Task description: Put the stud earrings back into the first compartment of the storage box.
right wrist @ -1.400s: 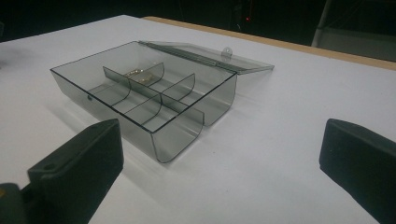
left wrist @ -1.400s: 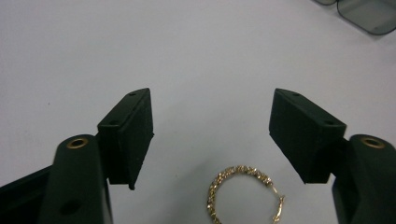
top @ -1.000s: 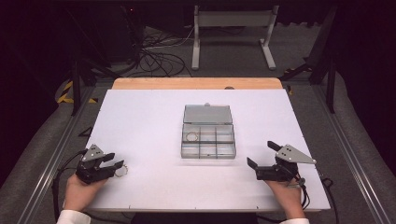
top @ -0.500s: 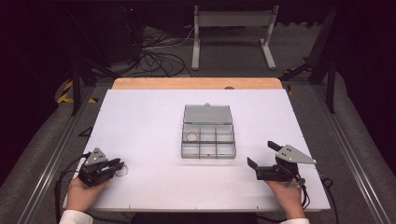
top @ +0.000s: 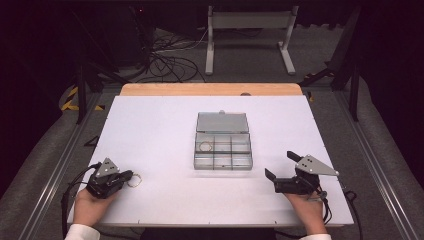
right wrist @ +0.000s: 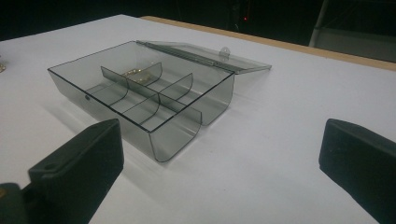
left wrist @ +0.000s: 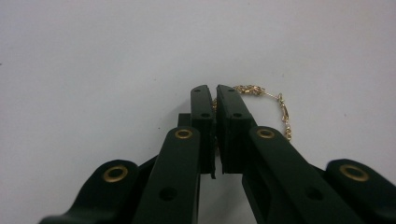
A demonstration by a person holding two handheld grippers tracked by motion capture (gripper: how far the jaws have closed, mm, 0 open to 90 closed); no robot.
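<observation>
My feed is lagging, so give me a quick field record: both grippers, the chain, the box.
left gripper: jaws have just closed, pinching the gold chain on the white table
right gripper: open, holding nothing, near the table's right front
compartment box: clear, lid open, table centre
box contents: another gold chain in the rear left compartment

Evenly and brightly lit from above across the white bench, with dark, dim surroundings beyond its edges. Soft, faint shadows under the clear box, mild sheen on its lid. Grainy and slightly soft in the high view. Blurred at close range on the black fingers and vignetted toward corners.
</observation>
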